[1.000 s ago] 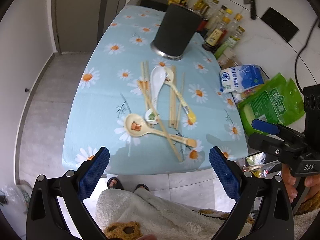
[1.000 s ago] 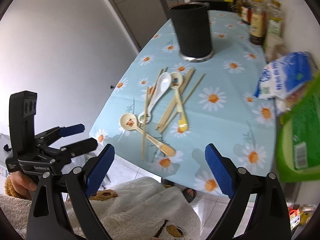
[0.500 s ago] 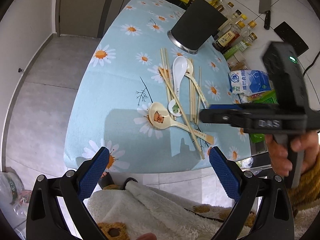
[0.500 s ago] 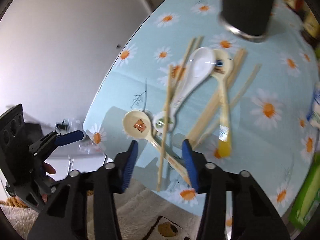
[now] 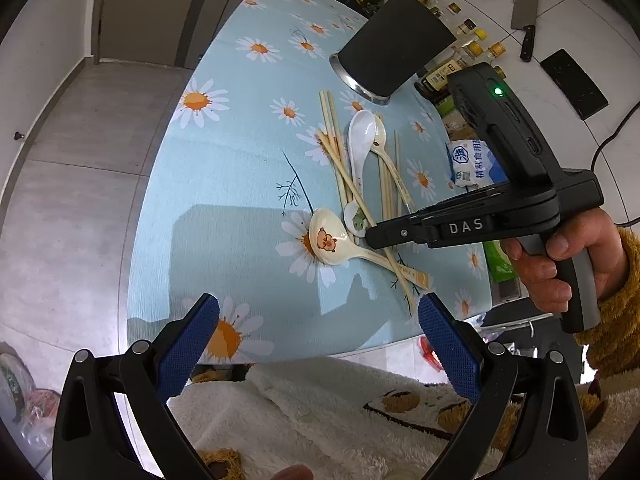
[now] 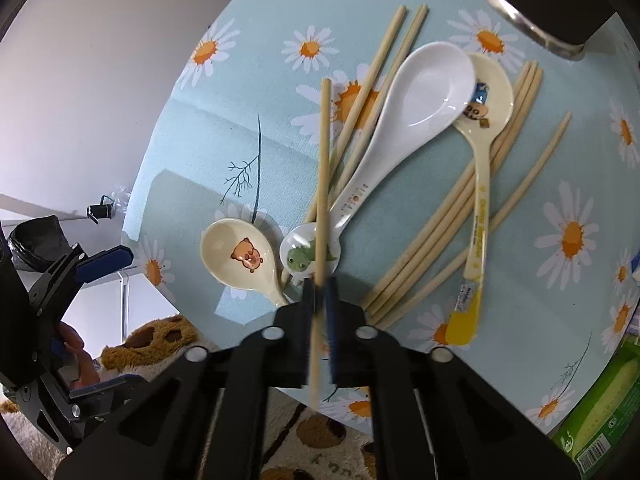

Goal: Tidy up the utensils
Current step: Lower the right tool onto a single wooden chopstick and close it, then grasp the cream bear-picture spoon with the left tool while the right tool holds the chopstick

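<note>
My right gripper (image 6: 319, 292) points down at a pile of utensils on the daisy tablecloth (image 6: 540, 300). Its jaws are closing tight on one wooden chopstick (image 6: 324, 152), pads pressing both sides near its lower end. That chopstick lies across a small frog spoon (image 6: 300, 258). Beside it are a bear spoon (image 6: 240, 256), a white spoon (image 6: 424, 88), a yellow-tipped spoon (image 6: 480, 200) and several more chopsticks (image 6: 436, 240). The black holder (image 5: 396, 60) stands upright beyond the pile. My left gripper (image 5: 318, 344) hangs open over the table's near edge, empty. In the left wrist view the right gripper (image 5: 372, 236) reaches in from the right.
A white salt bag (image 5: 472, 164), a green packet (image 6: 600, 420) and several bottles (image 5: 440, 76) crowd the table's right side by the wall. A cleaver (image 5: 524, 20) hangs on the wall. The person's fleece garment (image 5: 320, 408) lies below the table edge.
The right gripper has swung down over the pile and shut on a chopstick. The left gripper has dropped slightly toward the table and stays open.
</note>
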A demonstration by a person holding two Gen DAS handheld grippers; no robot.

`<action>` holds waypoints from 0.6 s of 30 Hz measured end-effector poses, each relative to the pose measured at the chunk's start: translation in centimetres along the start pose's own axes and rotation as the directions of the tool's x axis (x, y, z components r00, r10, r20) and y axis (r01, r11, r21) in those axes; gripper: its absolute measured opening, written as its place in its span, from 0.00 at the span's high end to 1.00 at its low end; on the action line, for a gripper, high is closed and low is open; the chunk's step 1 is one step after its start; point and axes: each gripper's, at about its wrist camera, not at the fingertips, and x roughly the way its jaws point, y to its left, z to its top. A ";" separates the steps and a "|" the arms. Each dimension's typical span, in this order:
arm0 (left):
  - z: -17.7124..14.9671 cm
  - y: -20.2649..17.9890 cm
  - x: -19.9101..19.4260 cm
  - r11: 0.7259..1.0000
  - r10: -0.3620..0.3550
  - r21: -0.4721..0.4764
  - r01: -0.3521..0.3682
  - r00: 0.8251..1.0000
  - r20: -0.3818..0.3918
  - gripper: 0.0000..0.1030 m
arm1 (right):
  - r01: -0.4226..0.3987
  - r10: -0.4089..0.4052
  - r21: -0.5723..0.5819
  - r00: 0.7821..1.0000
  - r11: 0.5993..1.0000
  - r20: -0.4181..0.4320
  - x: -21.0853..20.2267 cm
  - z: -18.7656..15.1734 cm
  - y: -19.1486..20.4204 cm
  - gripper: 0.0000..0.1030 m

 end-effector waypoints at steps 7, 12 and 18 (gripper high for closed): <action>1.0 0.5 0.7 0.999 -0.040 0.018 0.041 0.999 -0.022 0.07 | 0.012 -0.012 0.022 1.000 1.000 -0.006 0.0 0.4 0.8 0.95; 1.7 0.4 1.4 0.996 -0.080 0.035 0.082 0.995 -0.055 0.10 | -0.025 0.023 0.043 0.999 0.999 0.032 -1.8 -0.4 0.1 0.95; 2.4 0.5 2.4 0.992 -0.122 0.012 0.123 0.990 -0.072 0.19 | -0.065 0.060 0.035 0.991 0.997 0.122 -5.5 -1.7 -0.6 0.95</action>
